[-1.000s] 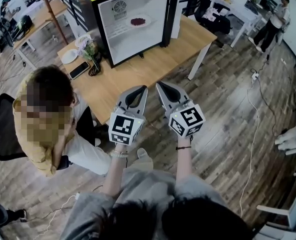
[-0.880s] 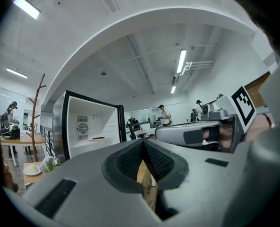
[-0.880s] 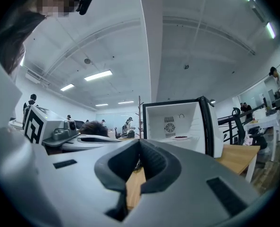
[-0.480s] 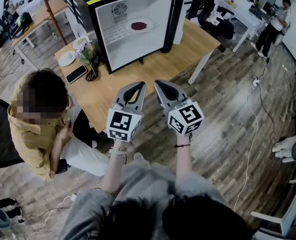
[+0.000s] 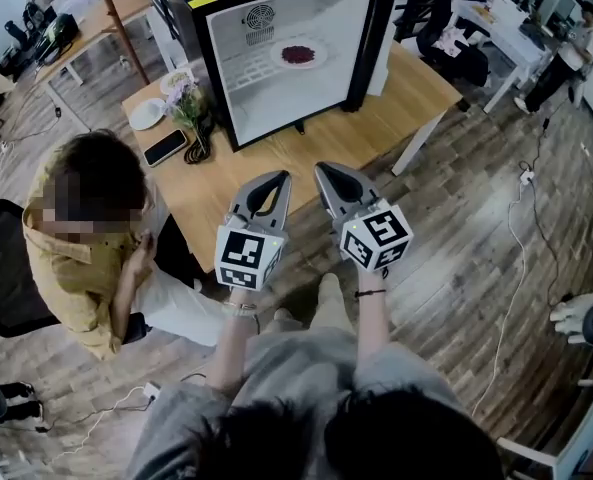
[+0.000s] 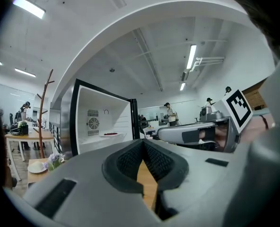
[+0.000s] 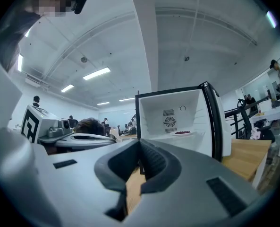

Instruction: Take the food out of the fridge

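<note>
Both pairs are empty. The left tongs point(image 5: 279, 178) and right tongs point(image 5: 322, 170) are each pinched together with nothing between, side by side by the near edge of the tabletop point(image 5: 406, 88). The food point(image 5: 298, 54), dark red on a white plate, sits on the shelf of the open fridge point(image 5: 276, 103) at twelve o'clock, well apart. Best bet is to spread one pair first, go in level and take the plate's rim. Watch the seated person point(image 5: 86, 218) at nine o'clock, and the phone point(image 5: 163, 148) and flowers point(image 5: 188, 103) at eleven.

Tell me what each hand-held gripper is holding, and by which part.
Nothing. The left hand-held gripper and the right hand-held gripper are both shut and empty; the plate of food sits inside the fridge.
</note>
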Available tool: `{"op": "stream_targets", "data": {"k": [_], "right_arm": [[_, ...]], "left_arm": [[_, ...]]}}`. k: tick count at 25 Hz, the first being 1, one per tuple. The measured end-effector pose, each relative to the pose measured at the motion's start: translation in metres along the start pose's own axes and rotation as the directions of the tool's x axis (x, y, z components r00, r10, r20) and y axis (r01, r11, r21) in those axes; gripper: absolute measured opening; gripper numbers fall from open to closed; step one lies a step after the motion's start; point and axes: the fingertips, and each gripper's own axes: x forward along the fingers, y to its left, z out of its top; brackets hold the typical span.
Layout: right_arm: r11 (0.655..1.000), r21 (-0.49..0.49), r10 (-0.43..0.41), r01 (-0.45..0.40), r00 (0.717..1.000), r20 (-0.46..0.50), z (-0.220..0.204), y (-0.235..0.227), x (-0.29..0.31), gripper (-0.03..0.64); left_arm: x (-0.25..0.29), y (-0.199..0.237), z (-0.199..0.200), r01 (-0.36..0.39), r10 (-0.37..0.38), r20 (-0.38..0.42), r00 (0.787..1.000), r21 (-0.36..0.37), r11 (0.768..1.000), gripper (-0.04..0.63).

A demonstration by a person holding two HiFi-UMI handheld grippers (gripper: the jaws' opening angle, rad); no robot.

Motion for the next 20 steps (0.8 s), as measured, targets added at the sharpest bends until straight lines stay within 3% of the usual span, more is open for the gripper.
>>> {"op": "stream_targets", "data": {"k": [20], "right_arm": [[0.992,0.011,0.123,-0.123,0.992,-0.010,0.011,-0.070,0.101,0.009]], "left_arm": [[0.086,0.069,-0.001,-0.094,0.093,-0.013,0.996,-0.017,0.995,0.008]]}}
